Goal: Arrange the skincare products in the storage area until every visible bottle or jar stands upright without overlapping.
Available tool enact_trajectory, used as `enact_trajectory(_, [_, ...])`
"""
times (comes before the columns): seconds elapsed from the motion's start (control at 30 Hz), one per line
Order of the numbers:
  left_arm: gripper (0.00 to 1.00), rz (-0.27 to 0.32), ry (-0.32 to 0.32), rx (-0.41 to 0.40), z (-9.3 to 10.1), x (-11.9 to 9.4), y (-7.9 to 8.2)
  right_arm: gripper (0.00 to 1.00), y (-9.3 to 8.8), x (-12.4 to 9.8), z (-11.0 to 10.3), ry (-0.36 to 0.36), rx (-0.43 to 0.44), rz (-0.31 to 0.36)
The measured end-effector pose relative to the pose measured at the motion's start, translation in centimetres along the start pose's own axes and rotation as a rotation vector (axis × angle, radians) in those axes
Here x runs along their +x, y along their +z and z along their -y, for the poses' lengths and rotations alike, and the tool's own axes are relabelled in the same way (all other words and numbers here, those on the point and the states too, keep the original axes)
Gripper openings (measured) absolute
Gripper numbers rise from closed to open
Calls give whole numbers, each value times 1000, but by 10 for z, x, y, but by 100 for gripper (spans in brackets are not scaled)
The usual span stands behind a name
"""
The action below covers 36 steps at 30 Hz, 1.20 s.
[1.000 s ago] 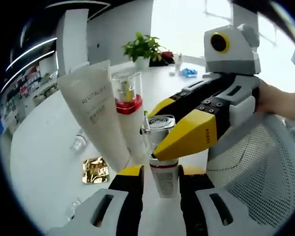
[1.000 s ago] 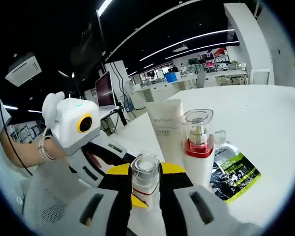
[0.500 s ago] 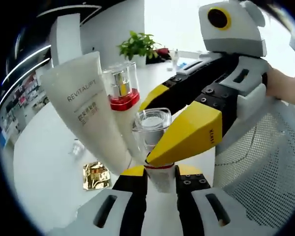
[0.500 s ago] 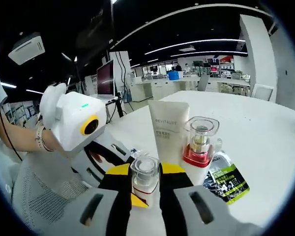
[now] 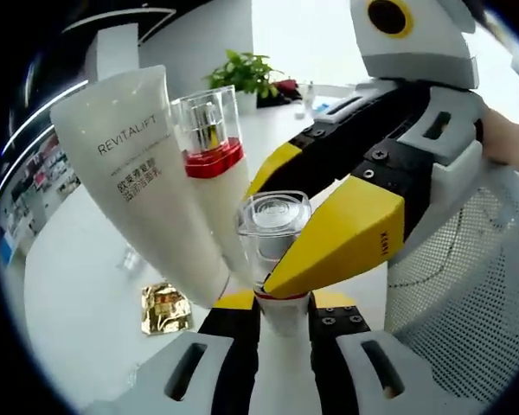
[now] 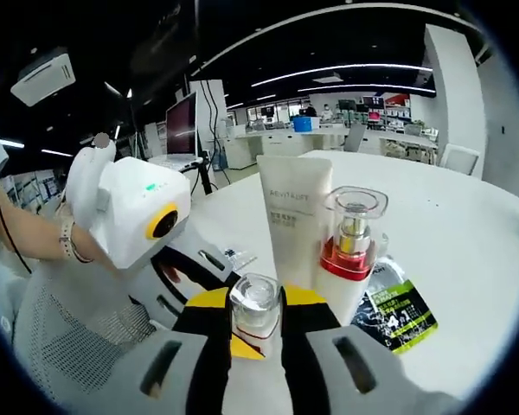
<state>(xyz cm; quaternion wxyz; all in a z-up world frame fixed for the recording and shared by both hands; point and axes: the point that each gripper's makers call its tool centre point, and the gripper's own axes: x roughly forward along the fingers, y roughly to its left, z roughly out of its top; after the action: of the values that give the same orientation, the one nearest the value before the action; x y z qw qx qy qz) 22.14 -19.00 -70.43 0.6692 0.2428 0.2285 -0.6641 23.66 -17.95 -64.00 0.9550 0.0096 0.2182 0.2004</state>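
We pinch the small clear-capped bottle (image 5: pixel 275 233) with both the left gripper (image 5: pixel 281 313) and right gripper (image 6: pixel 257 322); the Revitalift tube (image 6: pixel 294 218) and pump bottle (image 6: pixel 350 251) crowd at one o'clock, open tabletop (image 6: pixel 467 259) beyond.

A cream-white squeeze tube (image 5: pixel 147 181) with grey lettering stands upper left in the left gripper view. The clear-capped pump bottle (image 5: pixel 214 164) wears a red collar. A crinkled gold foil sachet (image 5: pixel 165 306) lies lower left. In the right gripper view, a black-and-green printed sachet (image 6: pixel 396 313) lies on the white table (image 6: pixel 450 259).
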Motion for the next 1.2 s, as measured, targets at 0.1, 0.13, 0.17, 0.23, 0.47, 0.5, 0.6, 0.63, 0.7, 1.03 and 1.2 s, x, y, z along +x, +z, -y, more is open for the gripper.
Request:
enact_trajectory(0.1, [17, 9, 2, -6, -1, 0, 0, 21, 1, 1, 1, 0, 5, 3])
enact_trajectory(0.13, [17, 12, 2, -8, -1, 0, 0, 21, 1, 1, 1, 0, 6, 4])
enact_trajectory(0.17, [17, 15, 2, -9, -1, 0, 1, 21, 1, 1, 1, -2, 5, 5])
enact_trajectory(0.23, [18, 21, 2, -9, -2, 0, 0, 21, 1, 2, 1, -4, 10, 7])
enact_trajectory(0.47, [19, 16, 12, 27, -2, 2, -2, 22, 1, 0, 6, -28, 37, 9])
enact_trajectory(0.5, [19, 14, 10, 30, -1, 2, -2, 22, 1, 0, 6, -28, 35, 9])
enact_trajectory(0.6, [18, 8, 8, 34, -1, 2, -3, 22, 0, -1, 4, -25, 23, 6])
enact_trajectory(0.63, [18, 4, 7, 38, -1, 2, -4, 23, 1, -1, 3, -25, 23, 8])
enact_trajectory(0.7, [18, -4, 7, 46, -1, 2, -6, 24, 2, -2, 0, -17, 22, 16])
enact_trajectory(1.03, [21, -17, 20, 56, -4, -2, -8, 27, 2, -3, -4, -6, -8, 16])
enact_trajectory(1.2, [25, -31, 27, 62, -6, -4, -11, 29, -2, -7, -7, 16, -3, 2])
